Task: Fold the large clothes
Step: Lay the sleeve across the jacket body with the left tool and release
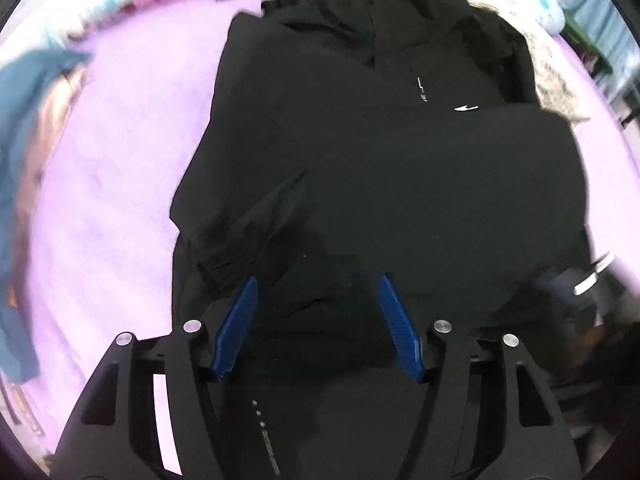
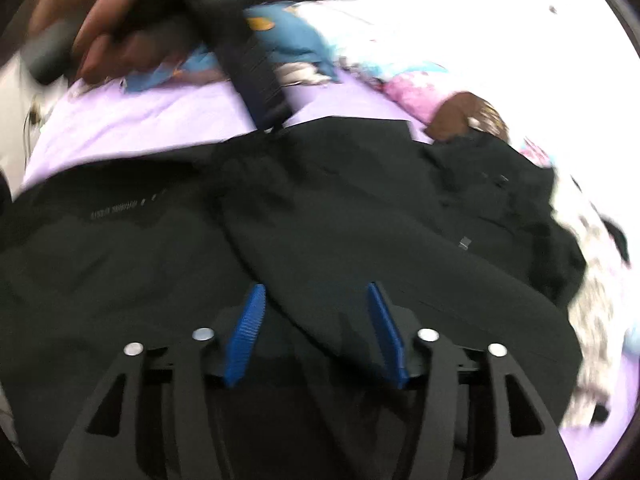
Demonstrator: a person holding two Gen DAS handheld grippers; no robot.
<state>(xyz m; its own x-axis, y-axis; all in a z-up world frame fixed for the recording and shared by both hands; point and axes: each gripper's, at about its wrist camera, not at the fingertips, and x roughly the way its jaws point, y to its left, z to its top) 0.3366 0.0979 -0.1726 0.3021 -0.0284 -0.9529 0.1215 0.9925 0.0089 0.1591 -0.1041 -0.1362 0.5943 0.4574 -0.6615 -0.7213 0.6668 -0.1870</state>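
A large black jacket (image 1: 360,168) with a small white logo lies on a lilac bed sheet (image 1: 120,160), its sleeves folded across the body. My left gripper (image 1: 318,284) hangs over the jacket's lower part with its blue fingers (image 1: 240,320) spread apart and no cloth pinched between them. In the right wrist view the same black jacket (image 2: 340,208) fills the middle. My right gripper (image 2: 316,292) stands open just above a folded sleeve, its blue pads (image 2: 384,332) apart. The left hand and its black tool (image 2: 240,40) cross the top left of that view, blurred.
A teal garment (image 1: 28,80) lies at the sheet's left side. A patterned white cloth (image 1: 552,76) sits beyond the jacket on the right. Pink and blue bedding (image 2: 408,84) and a brown item (image 2: 456,116) lie at the far edge of the lilac sheet (image 2: 140,120).
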